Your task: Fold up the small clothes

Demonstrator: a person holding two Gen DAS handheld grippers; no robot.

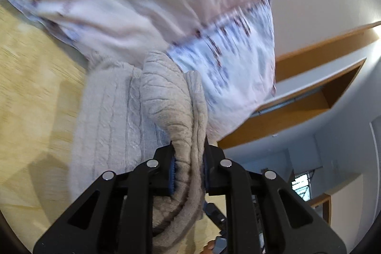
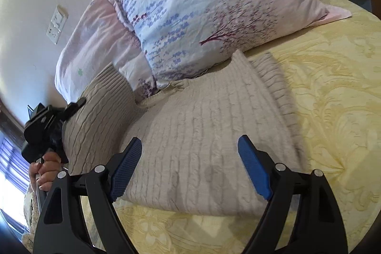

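Left tool (image 1: 188, 168) is clamped tight on a bunched edge of the beige knit sweater (image 2: 202, 135), lifting that side up off the bed (image 2: 333, 111); right tool (image 2: 189, 168) hangs wide open over the sweater's near part, gripping nothing. The sweater body lies flat on the yellow bedspread, its far edge touching the floral pillow (image 2: 202, 11), a second pinkish pillow (image 2: 95, 39) further left. We read this as mid-fold: raised side going over the flat part. To do it well, we carry the held edge across low and level, lining it up with the opposite edge before release (the knit is thick and slack, so it will sag and bunch if dragged). The right tool can pin the flat layer near the fold line so it doesn't slide. Left wrist view is motion-blurred, so exact edge alignment is unclear.
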